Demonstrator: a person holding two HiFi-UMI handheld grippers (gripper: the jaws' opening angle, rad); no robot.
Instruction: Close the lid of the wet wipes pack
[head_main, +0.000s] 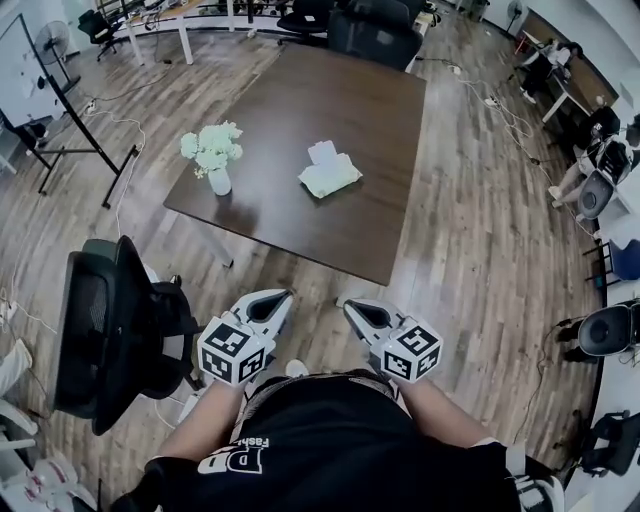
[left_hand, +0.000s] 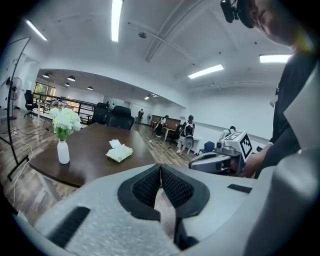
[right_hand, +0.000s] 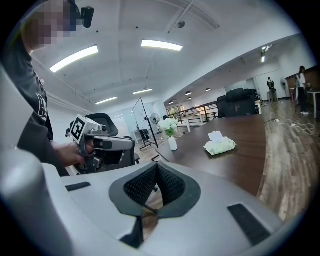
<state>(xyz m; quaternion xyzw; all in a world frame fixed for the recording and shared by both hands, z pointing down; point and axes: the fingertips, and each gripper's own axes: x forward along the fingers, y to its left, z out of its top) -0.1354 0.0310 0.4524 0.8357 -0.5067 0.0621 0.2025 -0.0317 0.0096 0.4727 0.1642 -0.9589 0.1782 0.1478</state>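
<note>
Black shirt cloth with white lettering (head_main: 330, 445) is seen closest, filling the bottom of the head view, and the print is only partly readable among the folds. Just beyond it two bare forearms are held forward, but the hands are hidden behind the marker cubes.

Next comes the grey-and-white plastic left gripper (head_main: 283, 293). Its jaws are pressed together on nothing, and the ribbed black pads are seen meeting in its own view. The matching right gripper (head_main: 346, 302) is likewise clamped tight and empty, pads tip to tip. Both are held over wood-plank floor, short of the table's near edge.

At 12 o'clock from the grippers the dark brown rectangular wooden table (head_main: 300, 90) is seen. Near its middle the pale green soft wet wipes pack (head_main: 330, 180) lies flat, touched by neither gripper. Its white lid (head_main: 323, 152) is flipped open at the pack's 12 o'clock end, and the opening beneath is too small to be made out.

At 9 o'clock of the pack, apart from it, a white vase of pale flowers (head_main: 214, 160) stands upright. A black mesh office chair (head_main: 105, 330) is parked at 9 o'clock of the left gripper. Far out at 3 o'clock, seated people (head_main: 598, 165) are cropped by the frame edge.
</note>
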